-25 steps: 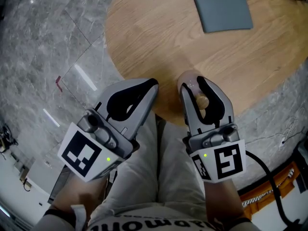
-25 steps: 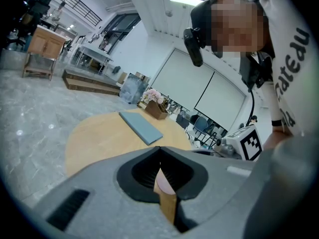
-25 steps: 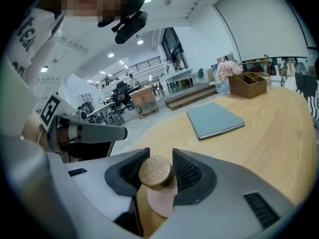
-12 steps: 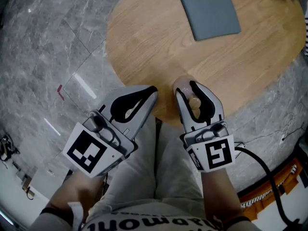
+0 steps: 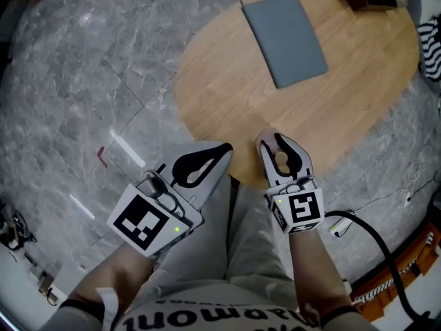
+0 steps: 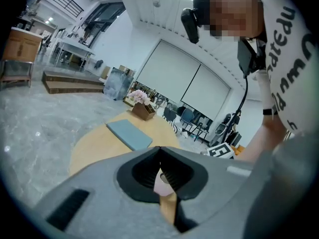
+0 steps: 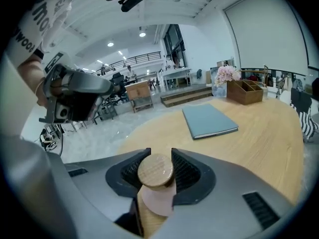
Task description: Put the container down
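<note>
The container is a small pale pink jar with a round wooden lid. My right gripper is shut on it, and the ribbed pads press on both sides of the lid. It sits at the near edge of the round wooden table; I cannot tell whether its base touches the top. My left gripper hangs left of it, off the table's edge above the person's lap. Its jaws meet at the tips with nothing between them. In the left gripper view that gripper frames the pink jar.
A grey-blue book lies flat on the far part of the table. A wooden box with flowers stands beyond it. A black cable runs from the right gripper across the grey marble floor.
The left gripper has risen a little beside the table's edge. The right gripper keeps its hold on the container in about the same spot. The head view now takes in more of the table.
</note>
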Motion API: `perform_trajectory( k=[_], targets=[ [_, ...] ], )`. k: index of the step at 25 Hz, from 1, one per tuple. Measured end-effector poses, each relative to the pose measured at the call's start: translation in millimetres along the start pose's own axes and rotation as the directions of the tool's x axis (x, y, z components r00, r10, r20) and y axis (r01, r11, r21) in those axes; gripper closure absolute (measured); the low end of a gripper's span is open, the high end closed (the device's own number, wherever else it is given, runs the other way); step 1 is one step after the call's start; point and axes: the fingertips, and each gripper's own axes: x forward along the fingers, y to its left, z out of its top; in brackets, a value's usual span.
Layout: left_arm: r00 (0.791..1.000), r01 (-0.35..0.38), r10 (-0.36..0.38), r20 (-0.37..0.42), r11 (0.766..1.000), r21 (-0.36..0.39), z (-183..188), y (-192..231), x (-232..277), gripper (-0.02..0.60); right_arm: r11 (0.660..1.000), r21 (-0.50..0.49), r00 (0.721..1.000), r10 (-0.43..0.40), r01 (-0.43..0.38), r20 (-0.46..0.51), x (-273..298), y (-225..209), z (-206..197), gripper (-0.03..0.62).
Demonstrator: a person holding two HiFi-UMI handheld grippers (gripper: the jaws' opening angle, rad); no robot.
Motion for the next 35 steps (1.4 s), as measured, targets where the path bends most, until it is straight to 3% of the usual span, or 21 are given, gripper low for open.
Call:
perform_trajectory(
  k=[5,11,16,21,29,35],
  targets=[
    [0.998,0.055,-0.054,-0.035,0.998,0.031,13.0,-1.8,-16.8,0.566,0.998,0.014,0.998,-0.061,0.061,-0.010,2.7,-4.4,2.5,0.473],
    [0.998,0.048,-0.047,-0.050,0.998,0.031,10.5,-9.5,-32.1,0.566,0.997,0.004,0.997,-0.072,0.072,0.018,3.5,-3.6,6.0,0.473],
    [0.999,-0.048,0.048,-0.009,0.998,-0.031,6.2,-9.2,-38.8,0.566,0.997,-0.018,0.997,-0.069,0.070,0.030,3.5,-3.4,6.7,0.474],
    [0.984,-0.163,0.166,0.071,0.985,-0.050,4.7,-20.8,-46.3,0.566,0.999,-0.041,1.000,-0.025,0.026,0.013,0.6,-3.9,-1.1,0.474],
    [0.927,-0.327,0.328,0.179,0.944,-0.037,28.9,-30.7,-72.7,0.566,0.995,-0.077,0.998,0.055,-0.055,0.005,-2.5,-1.2,-2.1,0.474],
    [0.873,-0.435,0.444,0.203,0.896,-0.091,23.4,-40.0,-106.8,0.566,0.989,-0.096,0.993,0.111,-0.113,-0.025,-0.4,4.6,-2.5,0.473]
  ],
)
